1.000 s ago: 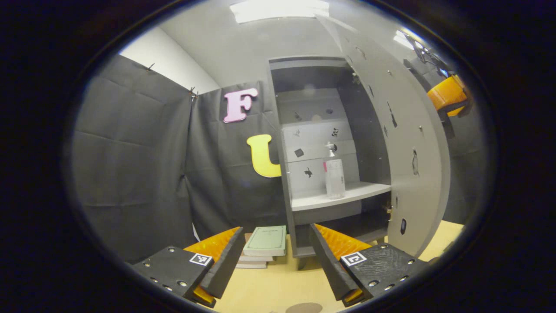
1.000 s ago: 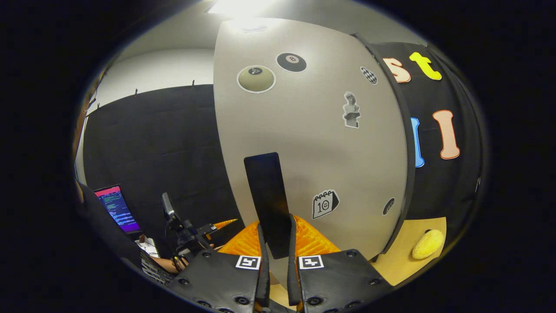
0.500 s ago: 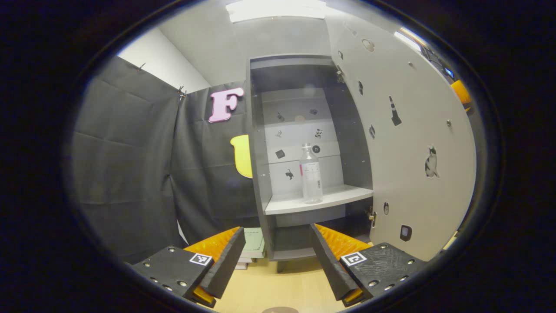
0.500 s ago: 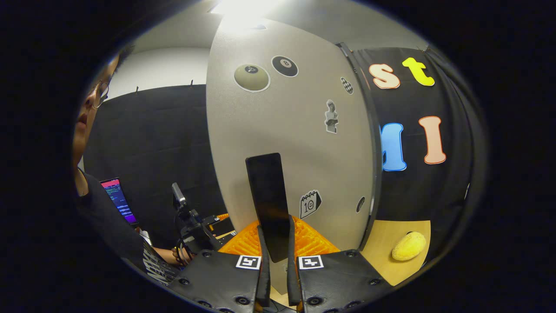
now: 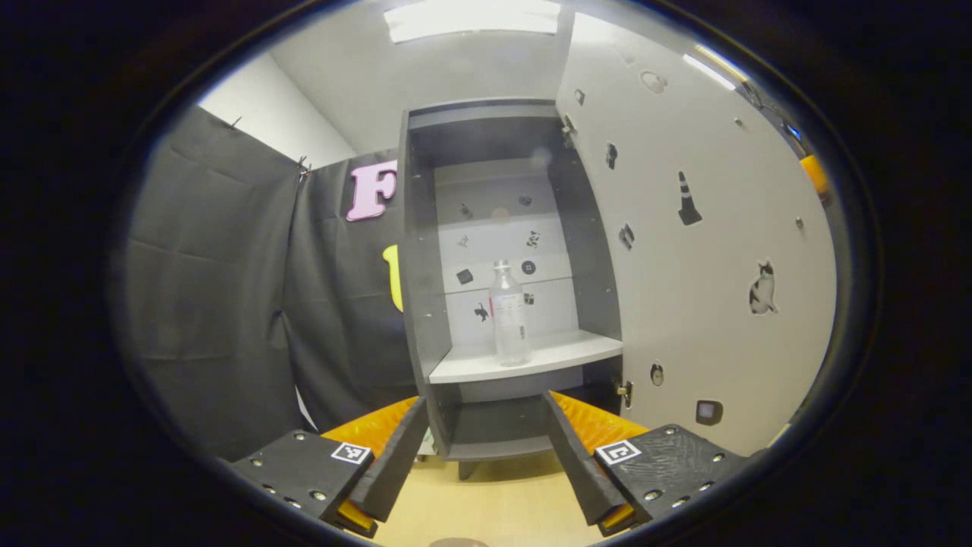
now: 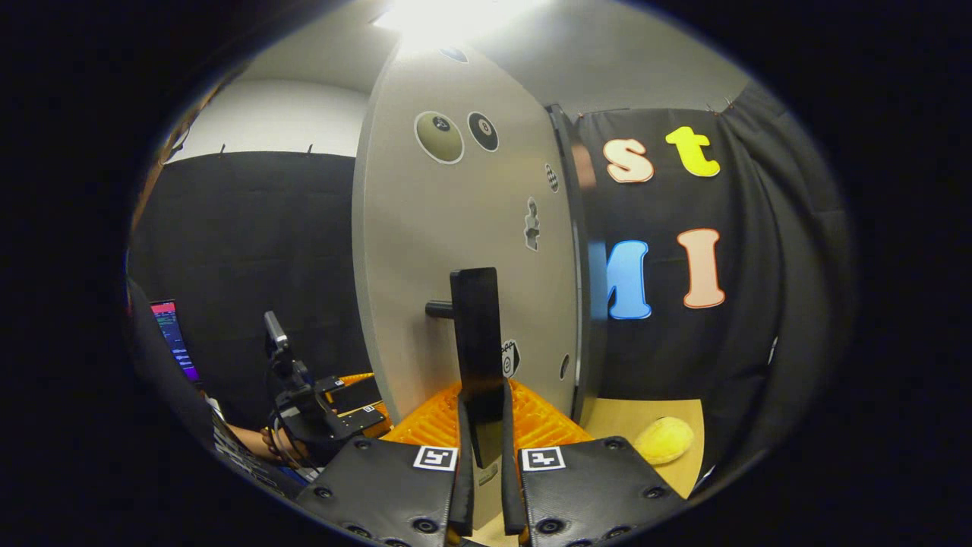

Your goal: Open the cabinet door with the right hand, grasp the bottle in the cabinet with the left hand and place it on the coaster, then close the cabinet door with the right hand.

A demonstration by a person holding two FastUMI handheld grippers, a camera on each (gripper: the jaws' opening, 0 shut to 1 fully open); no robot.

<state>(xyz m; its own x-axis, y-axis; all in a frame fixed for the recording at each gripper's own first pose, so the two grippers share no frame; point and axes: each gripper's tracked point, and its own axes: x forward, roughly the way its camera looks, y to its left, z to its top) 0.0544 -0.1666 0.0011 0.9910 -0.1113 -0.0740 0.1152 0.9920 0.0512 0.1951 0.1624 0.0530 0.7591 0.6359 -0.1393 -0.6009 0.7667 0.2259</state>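
Note:
A clear bottle (image 5: 509,315) stands upright on the middle shelf (image 5: 524,361) of the grey cabinet (image 5: 414,273). The cabinet door (image 5: 706,251) is swung wide open to the right. My left gripper (image 5: 482,463) is open, low in front of the cabinet and well short of the bottle. In the right gripper view my right gripper (image 6: 482,463) is shut on the door's black handle (image 6: 477,334), with the door's outer face (image 6: 448,251) right ahead. The left gripper (image 6: 345,399) and the hand holding it also show at the lower left there. A dark round edge, maybe the coaster (image 5: 456,542), peeks in at the bottom.
The wooden table (image 5: 486,501) runs under the cabinet. A yellow lemon-like object (image 6: 664,441) lies on the table to the right of the door. A lit screen (image 6: 171,338) and a person's sleeve (image 6: 228,448) are at the far left.
The door has swung wider open, drawn by my right gripper on its handle. The left gripper view has shifted right, so the cabinet and bottle now sit more central and the books are hidden.

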